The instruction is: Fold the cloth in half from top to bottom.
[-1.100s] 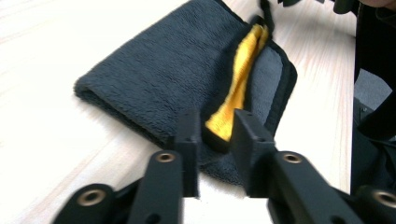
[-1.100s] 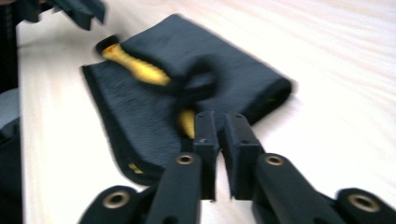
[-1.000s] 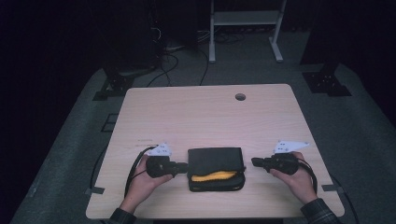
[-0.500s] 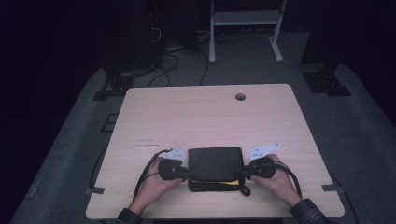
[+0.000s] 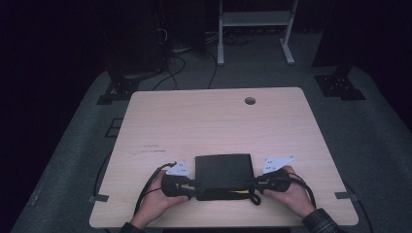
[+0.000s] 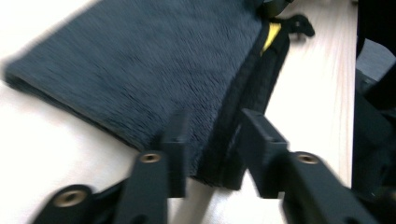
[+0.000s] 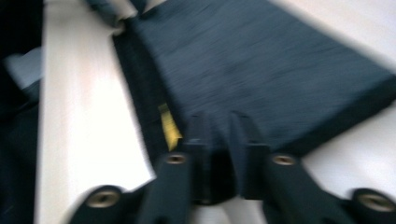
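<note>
Black pouch (image 5: 223,170): L gripper (image 6: 212,154) jaws apart astride corner, R gripper (image 7: 219,154) clamped on edge.

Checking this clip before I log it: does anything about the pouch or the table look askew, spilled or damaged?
One oddity: something yellow pokes out of the dark pouch along its near edge, beside the right hand-held gripper. Otherwise the pouch lies flat and square near the table's front edge; no spill or damage shows.
</note>
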`<action>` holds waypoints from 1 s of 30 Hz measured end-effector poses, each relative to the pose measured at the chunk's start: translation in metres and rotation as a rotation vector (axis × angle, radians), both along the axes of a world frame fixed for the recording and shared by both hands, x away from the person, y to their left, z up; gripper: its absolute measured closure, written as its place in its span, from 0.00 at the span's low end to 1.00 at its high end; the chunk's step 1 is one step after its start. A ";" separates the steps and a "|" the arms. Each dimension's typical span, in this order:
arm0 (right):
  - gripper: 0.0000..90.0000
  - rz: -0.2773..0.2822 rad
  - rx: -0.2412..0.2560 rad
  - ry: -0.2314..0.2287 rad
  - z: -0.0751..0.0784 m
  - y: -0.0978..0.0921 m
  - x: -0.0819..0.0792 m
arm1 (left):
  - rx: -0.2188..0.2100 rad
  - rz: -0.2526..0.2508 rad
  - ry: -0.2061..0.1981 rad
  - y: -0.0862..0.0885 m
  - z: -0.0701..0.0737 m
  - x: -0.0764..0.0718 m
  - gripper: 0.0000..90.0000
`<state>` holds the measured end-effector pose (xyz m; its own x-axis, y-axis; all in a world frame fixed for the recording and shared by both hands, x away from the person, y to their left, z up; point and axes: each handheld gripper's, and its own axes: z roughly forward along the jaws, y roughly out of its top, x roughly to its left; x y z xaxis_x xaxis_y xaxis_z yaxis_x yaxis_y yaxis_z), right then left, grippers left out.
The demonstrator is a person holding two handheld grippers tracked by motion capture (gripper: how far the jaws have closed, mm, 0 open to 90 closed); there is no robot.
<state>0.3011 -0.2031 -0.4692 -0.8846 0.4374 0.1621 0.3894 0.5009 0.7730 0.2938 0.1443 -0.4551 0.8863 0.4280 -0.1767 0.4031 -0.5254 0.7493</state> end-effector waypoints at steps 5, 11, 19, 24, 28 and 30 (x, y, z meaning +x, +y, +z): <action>0.58 -0.135 0.021 -0.064 0.006 -0.023 0.008 | 0.001 0.082 -0.076 0.011 0.004 0.005 0.42; 0.40 -0.241 0.029 -0.105 0.007 -0.042 0.013 | 0.024 0.177 -0.121 0.028 0.007 0.008 0.30; 0.30 -0.344 -0.024 -0.140 0.005 -0.065 0.013 | 0.066 0.293 -0.158 0.061 0.007 0.009 0.21; 0.28 -0.403 -0.052 -0.133 0.004 -0.084 0.009 | 0.103 0.347 -0.141 0.082 0.002 0.009 0.18; 0.25 -0.449 -0.076 -0.111 -0.001 -0.101 0.004 | 0.131 0.381 -0.111 0.097 -0.004 0.008 0.15; 0.24 -0.473 -0.091 -0.100 -0.005 -0.109 0.002 | 0.148 0.391 -0.099 0.103 -0.008 0.008 0.13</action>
